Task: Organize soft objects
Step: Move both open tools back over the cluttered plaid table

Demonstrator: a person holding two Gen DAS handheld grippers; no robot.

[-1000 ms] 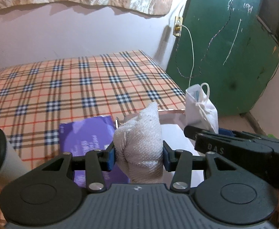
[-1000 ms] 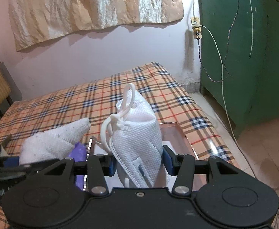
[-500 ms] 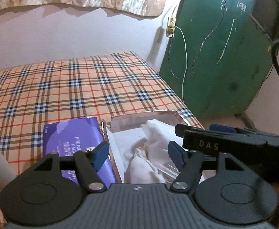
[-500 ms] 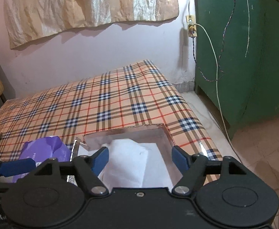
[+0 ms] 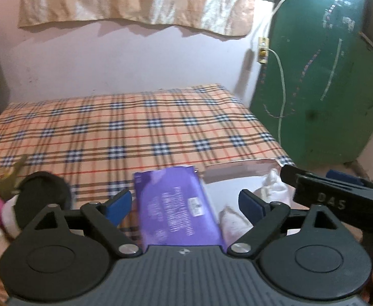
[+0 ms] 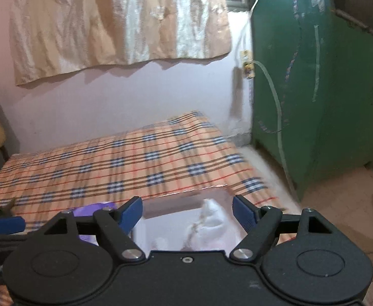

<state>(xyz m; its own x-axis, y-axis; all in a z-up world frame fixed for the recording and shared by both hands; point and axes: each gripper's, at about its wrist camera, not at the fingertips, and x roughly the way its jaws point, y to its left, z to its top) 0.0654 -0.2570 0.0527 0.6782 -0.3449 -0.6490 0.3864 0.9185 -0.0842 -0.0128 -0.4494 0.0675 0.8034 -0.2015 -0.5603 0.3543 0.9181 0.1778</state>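
— Why are both sets of jaws spread with nothing in them?

— My left gripper (image 5: 185, 201) and right gripper (image 6: 187, 210) are wide apart, empty, because the white soft things (image 6: 206, 225) lie inside the tray (image 6: 186, 199) at the plaid surface's near right corner.

— And the purple pack (image 5: 175, 209)?

— Flat just beside the tray's left wall, between my left fingers — untouched; likely my next pick.

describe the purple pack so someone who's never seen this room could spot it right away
Find the plaid bed. At its near edge lies the purple pack, flat, just left of the box holding white cloths. It is the only purple thing there, glossy, with printed text.
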